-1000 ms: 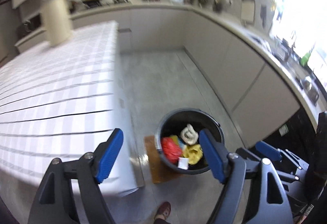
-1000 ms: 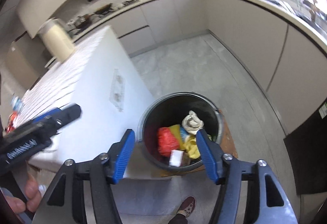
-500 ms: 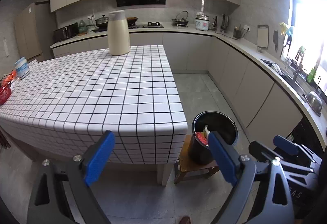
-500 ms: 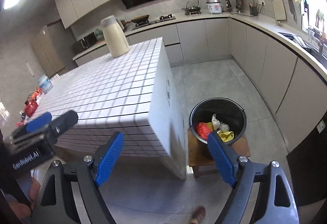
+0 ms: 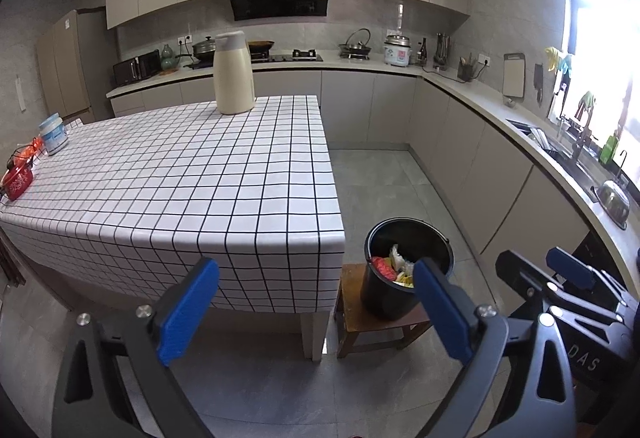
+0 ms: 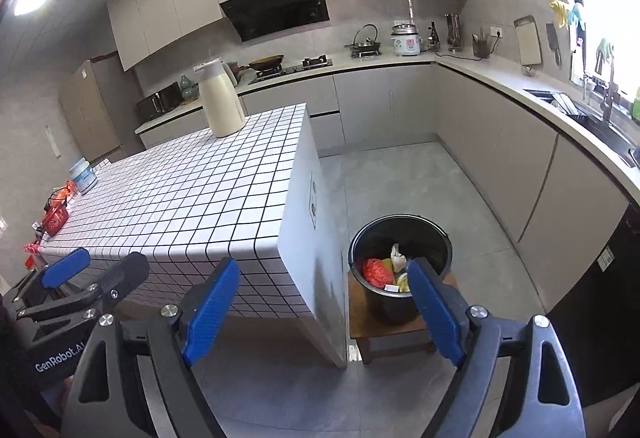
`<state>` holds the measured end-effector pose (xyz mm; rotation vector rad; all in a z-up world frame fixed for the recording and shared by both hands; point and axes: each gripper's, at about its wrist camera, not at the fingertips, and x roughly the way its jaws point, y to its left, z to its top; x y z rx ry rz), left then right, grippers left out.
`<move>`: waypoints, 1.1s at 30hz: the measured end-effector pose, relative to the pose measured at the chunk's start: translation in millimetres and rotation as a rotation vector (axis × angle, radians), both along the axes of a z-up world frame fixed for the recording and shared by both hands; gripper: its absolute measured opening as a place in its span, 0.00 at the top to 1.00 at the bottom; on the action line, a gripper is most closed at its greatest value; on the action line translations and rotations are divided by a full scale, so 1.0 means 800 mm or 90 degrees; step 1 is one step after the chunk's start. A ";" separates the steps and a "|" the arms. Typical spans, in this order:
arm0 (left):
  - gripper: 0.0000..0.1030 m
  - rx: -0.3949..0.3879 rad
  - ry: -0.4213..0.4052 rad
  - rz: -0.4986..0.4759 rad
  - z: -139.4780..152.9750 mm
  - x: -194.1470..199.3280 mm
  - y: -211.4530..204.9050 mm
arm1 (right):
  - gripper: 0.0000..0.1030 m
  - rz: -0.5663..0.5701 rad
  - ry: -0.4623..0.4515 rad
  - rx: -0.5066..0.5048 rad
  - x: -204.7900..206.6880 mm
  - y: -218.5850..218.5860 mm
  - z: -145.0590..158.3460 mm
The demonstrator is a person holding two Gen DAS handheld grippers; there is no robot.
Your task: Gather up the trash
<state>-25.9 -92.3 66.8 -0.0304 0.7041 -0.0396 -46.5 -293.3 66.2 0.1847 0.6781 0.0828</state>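
Note:
A black bucket [image 5: 384,298] [image 6: 384,306] stands on a low wooden stool [image 5: 352,302] [image 6: 384,334] beside the table's near right corner. Inside it lie a red bag [image 5: 382,266] [image 6: 374,270], white crumpled paper [image 6: 397,252] and yellow scraps. My left gripper [image 5: 316,278] hangs back from the table and bucket, its jaws opening with nothing between them. My right gripper [image 6: 323,270] is open and empty too, above the floor and short of the bucket. Each wrist view shows the other gripper's fingers [image 5: 568,272] [image 6: 66,274] at its edge.
The table wears a white checked cloth [image 5: 180,178] [image 6: 192,198]. On it are a cream thermos jug [image 5: 233,74] [image 6: 219,104], a blue-and-white tub [image 5: 53,134] [image 6: 83,174] and a red item [image 5: 16,182] [image 6: 54,218]. Kitchen counters [image 5: 480,94] line the back and right walls.
Both grippers pulled up and back from right above the bucket, so the whole table and kitchen now show. Both pairs of jaws spread wider.

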 end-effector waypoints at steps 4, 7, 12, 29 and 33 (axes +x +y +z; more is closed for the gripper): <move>0.00 -0.019 0.018 0.018 -0.002 0.002 0.001 | 0.15 -0.005 -0.002 0.007 -0.006 -0.015 -0.001; 0.00 -0.014 0.014 0.032 -0.001 0.000 -0.003 | 0.15 -0.006 -0.002 0.006 -0.009 -0.021 0.000; 0.00 0.006 0.008 0.033 -0.003 -0.007 -0.017 | 0.15 -0.004 -0.001 0.005 -0.012 -0.025 0.000; 0.00 -0.022 -0.039 0.088 0.009 -0.028 0.005 | 0.15 -0.031 -0.013 -0.018 -0.023 -0.031 0.009; 0.00 -0.002 -0.035 0.095 0.008 -0.024 0.007 | 0.15 -0.029 -0.018 -0.021 -0.029 -0.029 0.014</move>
